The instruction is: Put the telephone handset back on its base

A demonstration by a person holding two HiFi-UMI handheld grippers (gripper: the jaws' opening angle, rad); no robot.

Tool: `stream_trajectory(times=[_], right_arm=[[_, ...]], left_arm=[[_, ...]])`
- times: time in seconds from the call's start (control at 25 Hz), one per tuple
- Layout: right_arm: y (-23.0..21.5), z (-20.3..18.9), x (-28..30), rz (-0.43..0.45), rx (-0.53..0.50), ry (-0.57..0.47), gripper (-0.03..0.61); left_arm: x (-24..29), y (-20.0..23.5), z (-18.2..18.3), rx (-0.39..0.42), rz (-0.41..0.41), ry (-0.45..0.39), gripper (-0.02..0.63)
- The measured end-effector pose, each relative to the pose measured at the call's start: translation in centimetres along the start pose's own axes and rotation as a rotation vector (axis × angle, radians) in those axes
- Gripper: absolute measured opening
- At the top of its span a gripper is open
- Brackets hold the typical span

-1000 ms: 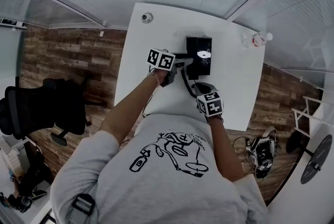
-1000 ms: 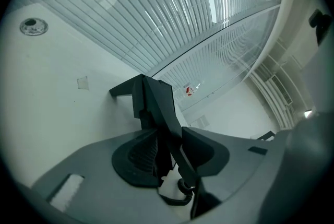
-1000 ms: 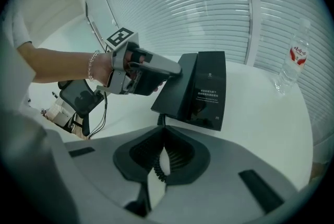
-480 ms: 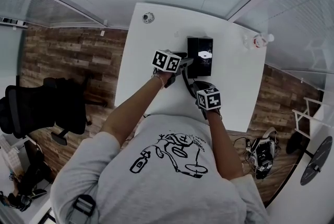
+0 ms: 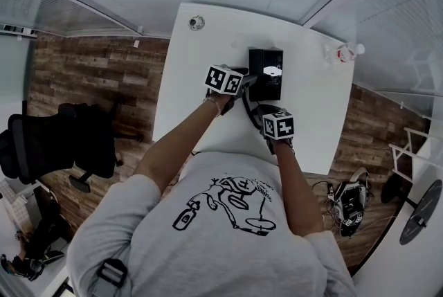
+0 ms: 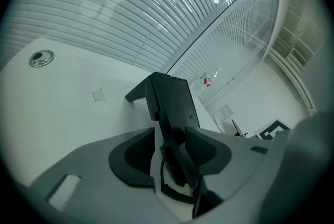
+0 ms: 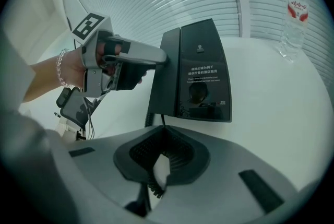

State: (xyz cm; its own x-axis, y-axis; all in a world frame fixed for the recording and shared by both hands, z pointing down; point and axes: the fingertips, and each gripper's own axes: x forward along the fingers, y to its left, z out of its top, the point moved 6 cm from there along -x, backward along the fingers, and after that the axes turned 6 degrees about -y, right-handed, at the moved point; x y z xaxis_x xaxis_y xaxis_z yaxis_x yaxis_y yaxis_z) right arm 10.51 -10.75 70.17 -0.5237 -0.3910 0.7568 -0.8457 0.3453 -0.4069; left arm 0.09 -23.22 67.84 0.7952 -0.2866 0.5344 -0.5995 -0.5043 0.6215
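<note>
hidden or unclear: the jaws of my left claw mask the sides of the handset at its near end, so i cannot check how it seats there. the body of my right claw cuts off the near run of the coiled cord. the print on the base is too small to read. a small pale square on the table cannot be identified.

state: left claw released, its jaws having just been opening. the handset stands between them, with table showing in the gap at the left pad. right claw clenched on the coiled cord, low between its pads.

position: the handset lies along the left side of the base, toward the far edge of the table.

materials and shapes: base and handset are smooth black plastic, the base a tilted rectangular slab with a glossy face. the cord is a tight black spiral. the right claw's pads are dark and ribbed. the table top is plain matt white. a clear water bottle with a red label stands far right. a round metallic disc sits far left.
</note>
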Motion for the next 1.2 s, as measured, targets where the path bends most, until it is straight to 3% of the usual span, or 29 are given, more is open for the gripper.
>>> stream_trajectory(times=[0.6,0.76,0.92,1.2], right_arm=[[-0.3,-0.3,1.2,-0.026,0.016,0.025,0.006],[-0.4,-0.2,0.8,-0.03,0.004,0.022,0.009],[-0.5,0.0,-0.3,-0.027,0.007,-0.008,0.069],[-0.7,1.4,-3.9,-0.051,-0.018,-0.126,0.08]], left_arm=[[0.2,0.1,-0.2,0.051,0.048,0.01,0.181],[-0.4,-0.2,0.1,0.073,0.076,-0.021,0.183],[-1.4,-0.8,-0.2,0.076,0.08,-0.038,0.184],[-4.7,-2.6,-1.0,0.097,0.12,-0.129,0.183]])
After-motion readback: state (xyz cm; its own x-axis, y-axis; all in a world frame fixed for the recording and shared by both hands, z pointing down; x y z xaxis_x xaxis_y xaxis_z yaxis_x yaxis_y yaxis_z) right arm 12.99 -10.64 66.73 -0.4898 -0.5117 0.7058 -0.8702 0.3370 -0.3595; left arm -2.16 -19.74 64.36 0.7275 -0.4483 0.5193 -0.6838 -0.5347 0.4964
